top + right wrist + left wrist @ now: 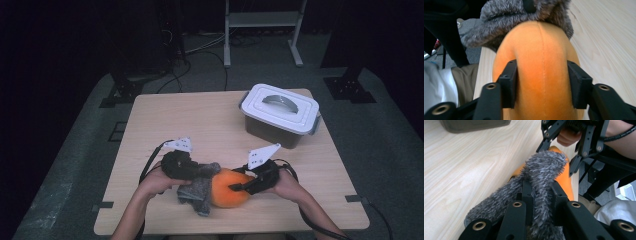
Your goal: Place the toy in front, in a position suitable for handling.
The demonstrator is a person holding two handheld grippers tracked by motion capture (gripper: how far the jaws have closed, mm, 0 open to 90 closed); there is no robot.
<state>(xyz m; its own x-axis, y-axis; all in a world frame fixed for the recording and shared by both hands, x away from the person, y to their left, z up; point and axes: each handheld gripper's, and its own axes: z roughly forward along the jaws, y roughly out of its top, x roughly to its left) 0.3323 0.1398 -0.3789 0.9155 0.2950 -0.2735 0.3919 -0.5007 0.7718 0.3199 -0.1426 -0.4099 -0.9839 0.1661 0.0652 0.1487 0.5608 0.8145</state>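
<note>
— Wood tabletop [165, 120] is lying open ahead; where is the toy?

— Toy [227, 189] is sitting near my front edge. My left claw [192, 172] is pinching its grey fur [544, 170] tight; my right claw [541, 82] is squeezing its orange body.

— Next?

— I'm judging a lift toward the bin [280, 114], lid on, with room between.

Left tongs [196, 172] clamped tight, right tongs [235, 186] gripping, half closed
</note>
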